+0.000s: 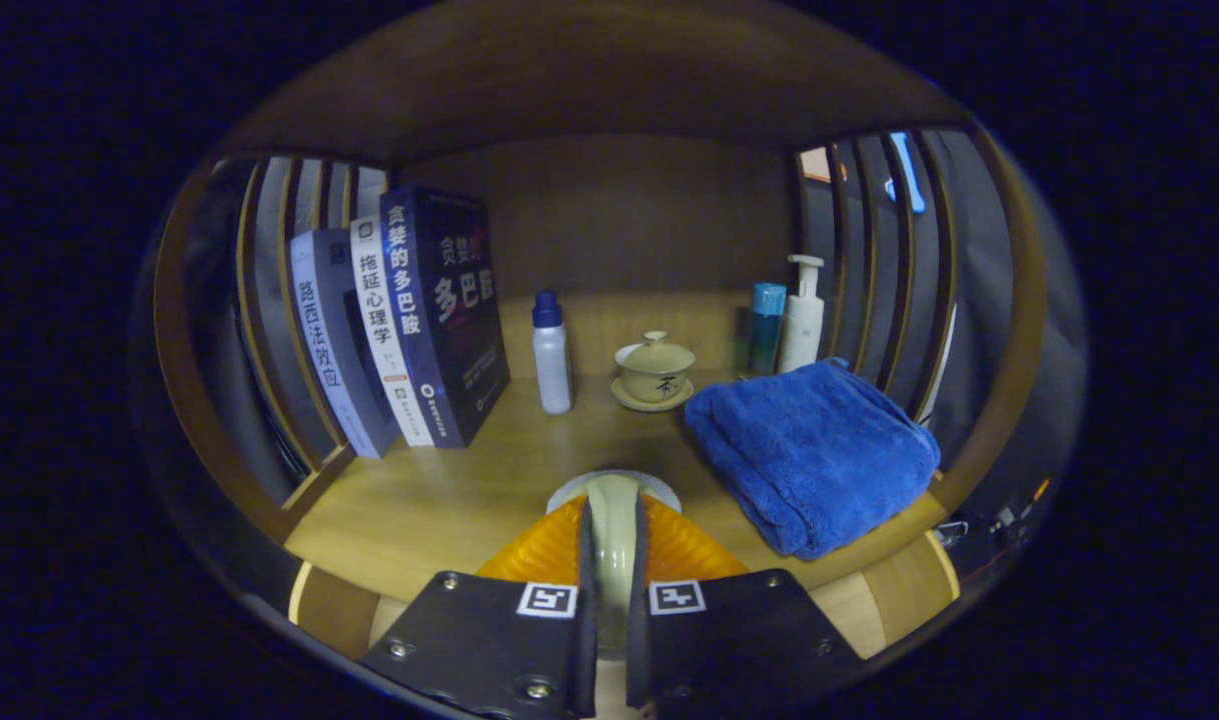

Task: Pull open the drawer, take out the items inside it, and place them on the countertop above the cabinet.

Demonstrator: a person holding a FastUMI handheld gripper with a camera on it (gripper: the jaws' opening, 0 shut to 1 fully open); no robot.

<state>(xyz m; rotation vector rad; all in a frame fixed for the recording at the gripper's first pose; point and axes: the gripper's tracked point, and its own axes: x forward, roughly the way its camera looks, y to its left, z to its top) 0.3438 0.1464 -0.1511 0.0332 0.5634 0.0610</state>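
My gripper [614, 512] is shut on the rim of a pale ceramic piece [614, 482], a cup or small dish, with both fingers pressing its thin wall. Much of the piece is hidden behind the fingers. It hangs just over the front part of the wooden countertop [439, 500]. Beyond the fingers, toward the back, a lidded tea bowl on a saucer [654, 372] of the same pale glaze stands on the countertop.
Three upright books [409, 320] lean at the back left, with a white blue-capped bottle [551, 352] beside them. A folded blue towel [814, 450] lies on the right. Behind it stand a blue-capped bottle [766, 325] and a white pump bottle [802, 315]. Slatted wooden sides [269, 330] close both ends.
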